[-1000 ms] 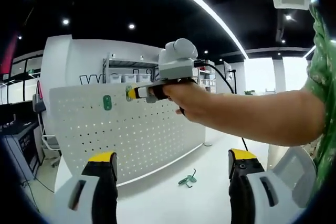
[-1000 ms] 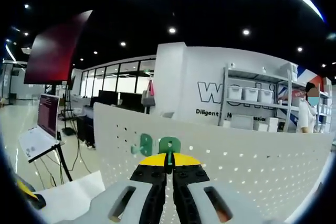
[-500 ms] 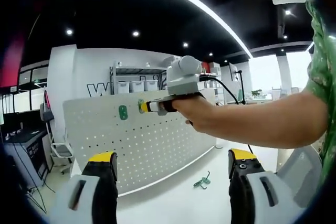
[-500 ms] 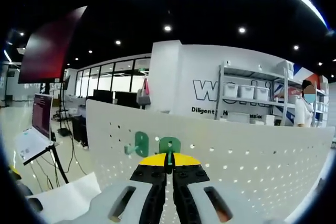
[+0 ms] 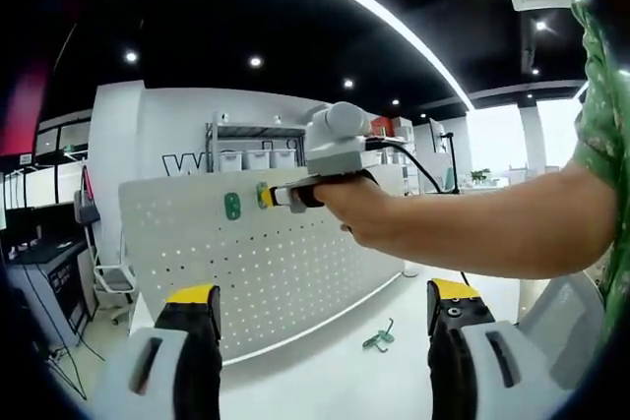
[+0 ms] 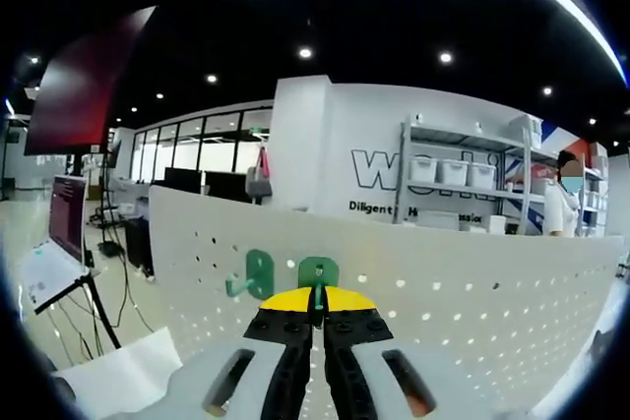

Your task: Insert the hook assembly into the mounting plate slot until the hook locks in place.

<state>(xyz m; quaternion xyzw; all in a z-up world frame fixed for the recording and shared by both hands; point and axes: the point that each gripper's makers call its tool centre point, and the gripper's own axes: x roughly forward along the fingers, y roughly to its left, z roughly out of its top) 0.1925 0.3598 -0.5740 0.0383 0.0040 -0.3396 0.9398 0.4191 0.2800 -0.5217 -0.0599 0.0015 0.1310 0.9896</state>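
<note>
In the left gripper view, the left gripper (image 5: 323, 341) hangs with its jaws spread wide and empty above the white table (image 5: 315, 381), where a spare green hook (image 5: 377, 338) lies. Beyond, a hand (image 5: 379, 218) holds the right gripper (image 5: 264, 196) against the white pegboard (image 5: 246, 263), beside a mounted green hook (image 5: 232, 206).

In the right gripper view, the right gripper's jaws pinch a green hook assembly (image 6: 318, 272) at the pegboard's upper row, just right of the mounted hook.

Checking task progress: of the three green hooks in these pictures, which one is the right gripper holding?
The right gripper is shut on the right-hand hook at the pegboard. The left hook already hangs there, and the spare hook lies on the table.
</note>
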